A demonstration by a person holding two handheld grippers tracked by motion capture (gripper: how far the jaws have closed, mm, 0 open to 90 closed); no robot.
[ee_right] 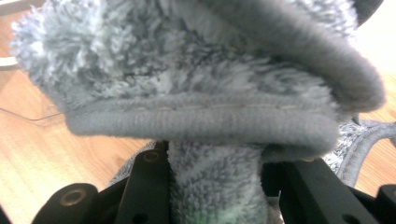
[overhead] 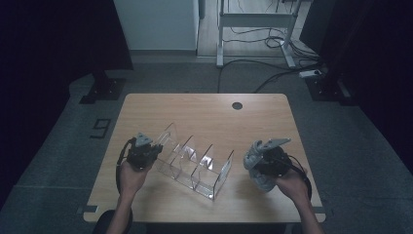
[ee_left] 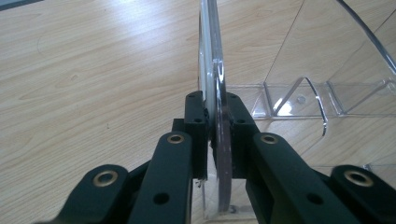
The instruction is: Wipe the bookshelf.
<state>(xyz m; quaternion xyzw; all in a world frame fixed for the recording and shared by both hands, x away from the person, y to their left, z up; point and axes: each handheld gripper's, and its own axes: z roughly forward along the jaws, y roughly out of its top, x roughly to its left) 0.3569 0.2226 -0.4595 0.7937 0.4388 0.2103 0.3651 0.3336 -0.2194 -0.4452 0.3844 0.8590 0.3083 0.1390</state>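
Organizer (overhead: 195,163): clear ribbed acrylic | cloth (ee_right: 210,93): grey fuzzy plush, folded

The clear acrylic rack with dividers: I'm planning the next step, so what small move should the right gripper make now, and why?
Probably carry the fluffy grey cloth leftward toward the clear acrylic rack with dividers. The right gripper is shut on a fold of the cloth, beside the rack and apart from it, while the left gripper clamps the rack's end wall and can steady it on the wooden table.
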